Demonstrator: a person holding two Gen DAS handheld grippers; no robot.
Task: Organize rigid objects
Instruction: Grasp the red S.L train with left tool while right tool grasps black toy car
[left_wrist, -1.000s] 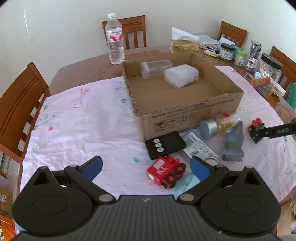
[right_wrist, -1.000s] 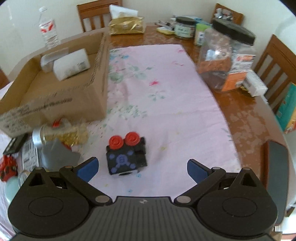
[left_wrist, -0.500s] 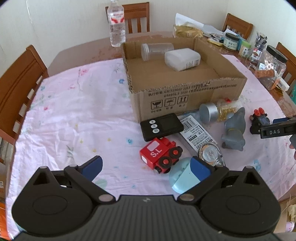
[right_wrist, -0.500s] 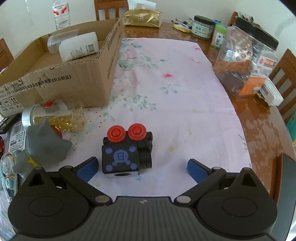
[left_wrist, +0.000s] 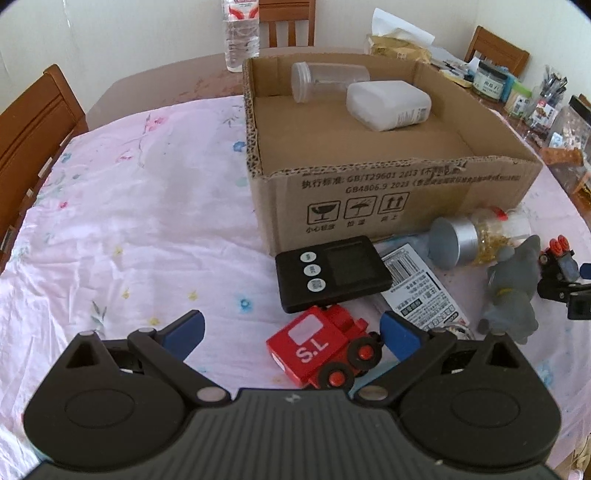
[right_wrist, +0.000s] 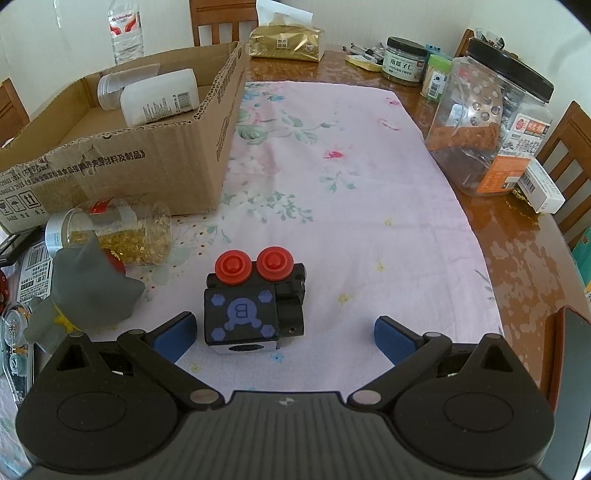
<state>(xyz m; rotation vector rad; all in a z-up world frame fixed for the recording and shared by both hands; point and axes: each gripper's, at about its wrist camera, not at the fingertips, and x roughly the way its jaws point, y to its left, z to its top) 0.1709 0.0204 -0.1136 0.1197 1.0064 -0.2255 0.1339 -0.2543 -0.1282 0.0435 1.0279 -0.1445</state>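
A cardboard box sits on the pink flowered cloth at twelve o'clock from the left gripper, holding a clear jar and a white bottle, both lying on their sides. Against the box's near wall lie a black timer, a printed packet and a tipped jar of gold beads. A grey rubber toy lies at two o'clock. A water bottle stands beyond the box.

The left gripper is held low over the cloth, its blue fingers wide apart. The red toy train lies between them, close to the right finger, with the timer just past it. Its long axis runs from seven to one o'clock, wheels turned to the right, the "S.L" face toward the camera.

The right gripper also hangs low with its fingers spread and nothing between them touching. The black toy block sits upright on the cloth just inside the left finger, its two red knobs at the far end, the "B" face up. The grey toy lies at nine o'clock, the bead jar beyond it. A large clear snack jar stands at two o'clock on bare wood.
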